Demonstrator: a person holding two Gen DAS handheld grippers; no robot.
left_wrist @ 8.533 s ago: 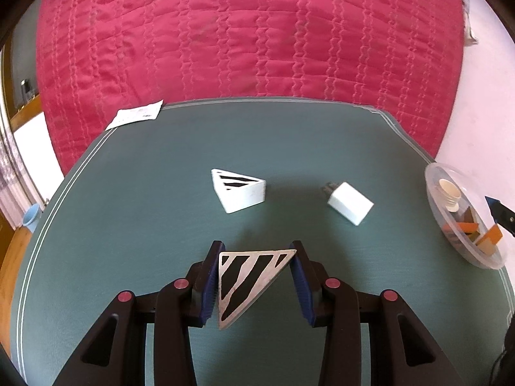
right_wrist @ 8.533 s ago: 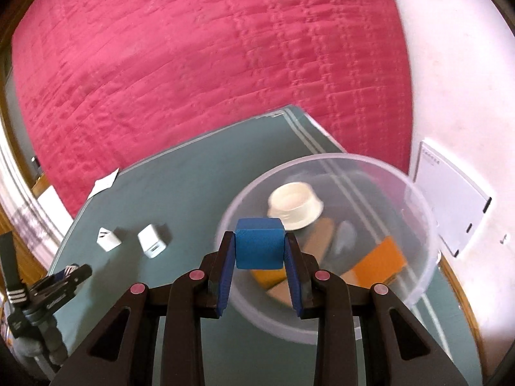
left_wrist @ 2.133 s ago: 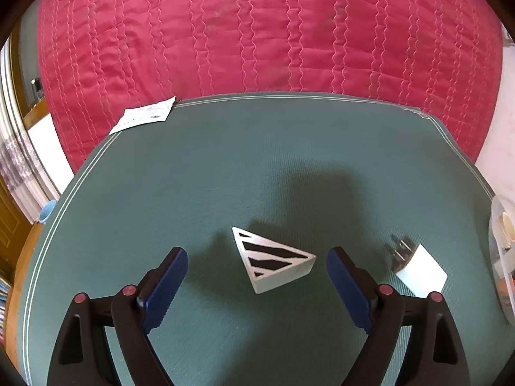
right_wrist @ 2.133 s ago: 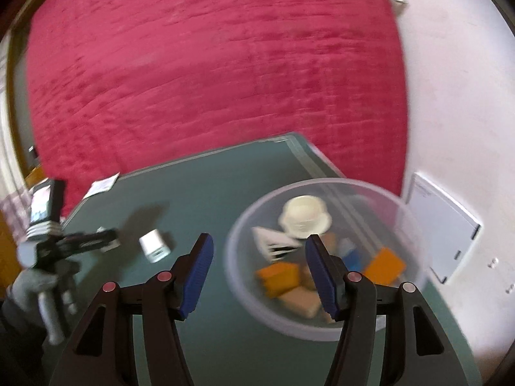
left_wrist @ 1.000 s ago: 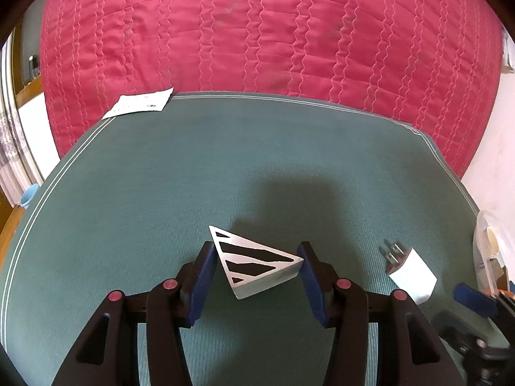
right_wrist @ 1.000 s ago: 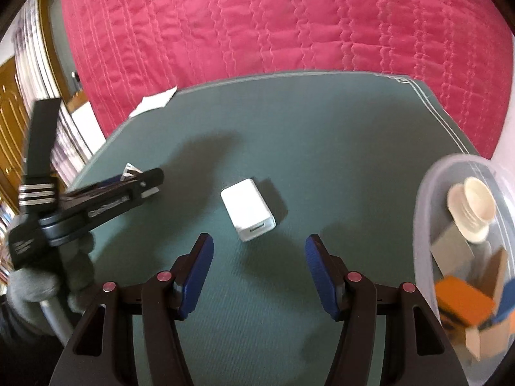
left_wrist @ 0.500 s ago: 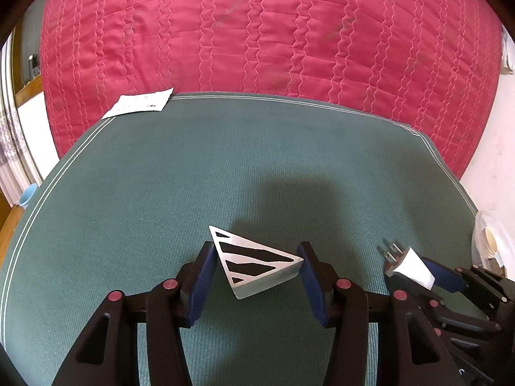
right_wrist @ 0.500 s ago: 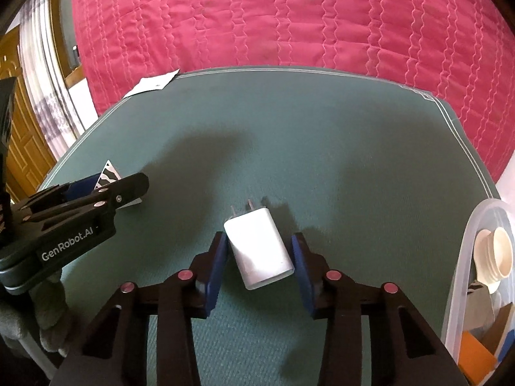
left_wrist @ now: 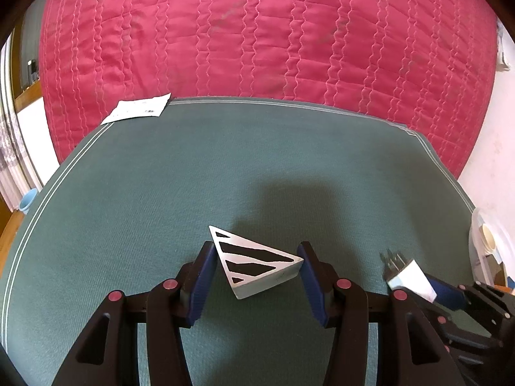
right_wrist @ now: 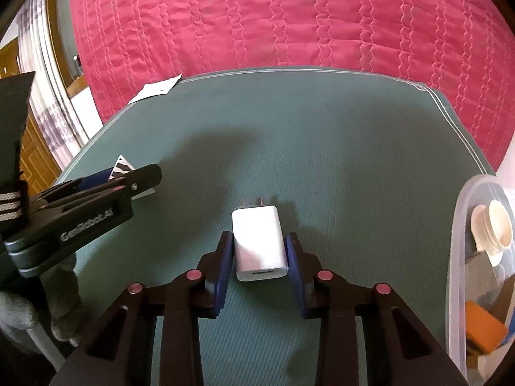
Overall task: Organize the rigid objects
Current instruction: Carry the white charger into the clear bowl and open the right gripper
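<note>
A white wedge with black stripes (left_wrist: 254,267) rests on the green tablecloth (left_wrist: 225,160). My left gripper (left_wrist: 256,257) is shut on it, one blue pad against each side. To the right lies a white plug charger (right_wrist: 257,241), prongs pointing away. My right gripper (right_wrist: 258,247) straddles it; its jaws are closing and both pads touch the charger's sides. The left wrist view shows the charger (left_wrist: 410,276) at lower right between the right gripper's fingers. The right wrist view shows the left gripper (right_wrist: 128,177) at the left, with a corner of the wedge (right_wrist: 121,164) peeking out.
A clear plastic bin (right_wrist: 460,257) stands at the table's right edge, holding a white cap (right_wrist: 492,225), an orange block (right_wrist: 482,328) and other pieces. A paper slip (left_wrist: 138,112) lies at the far left corner. A pink quilt hangs behind the table.
The right gripper has come down over the charger and its jaws have drawn in from wide apart onto its sides. The left gripper has stayed shut on the wedge.
</note>
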